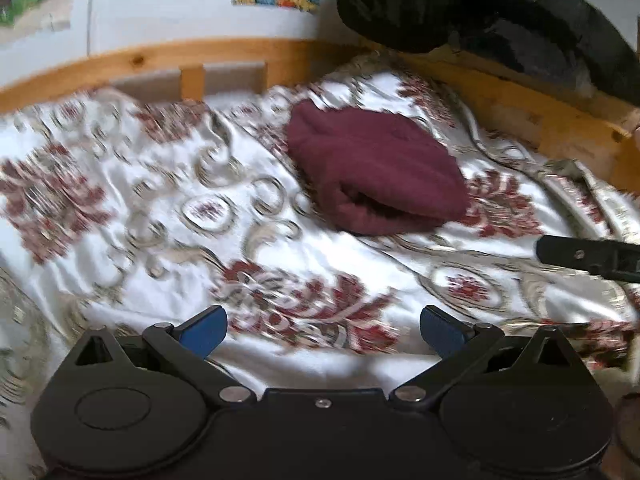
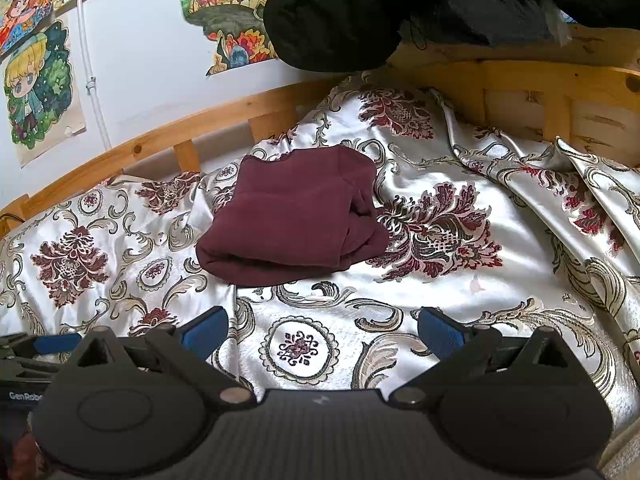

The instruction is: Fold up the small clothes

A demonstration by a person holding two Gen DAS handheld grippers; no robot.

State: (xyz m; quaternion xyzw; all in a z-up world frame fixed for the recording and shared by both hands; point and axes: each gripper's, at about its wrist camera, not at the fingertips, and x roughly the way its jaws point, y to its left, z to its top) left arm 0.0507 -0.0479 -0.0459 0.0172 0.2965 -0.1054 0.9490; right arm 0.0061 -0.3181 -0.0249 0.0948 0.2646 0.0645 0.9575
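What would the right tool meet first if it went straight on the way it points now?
Probably the floral bedspread, then the folded maroon garment lying further ahead. The right tool is open and empty; depth is unclear.

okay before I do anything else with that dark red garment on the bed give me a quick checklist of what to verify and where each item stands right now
1. Left gripper open with nothing held: ok, its blue pads are spread wide over bare bedspread.
2. Right gripper open with nothing held: ok, same wide spread.
3. Dark red garment folded into a compact bundle: ok, though the layers on its right side look loose and bunched.
4. Garment lying free of both grippers: ok, it sits farther up the bedspread, touching neither.
5. Bedspread flat around the garment: not ok, it is rumpled, with a big fold toward the wooden bed frame.
6. More clothes waiting: cannot tell, only a dark fabric mass hangs over the frame.
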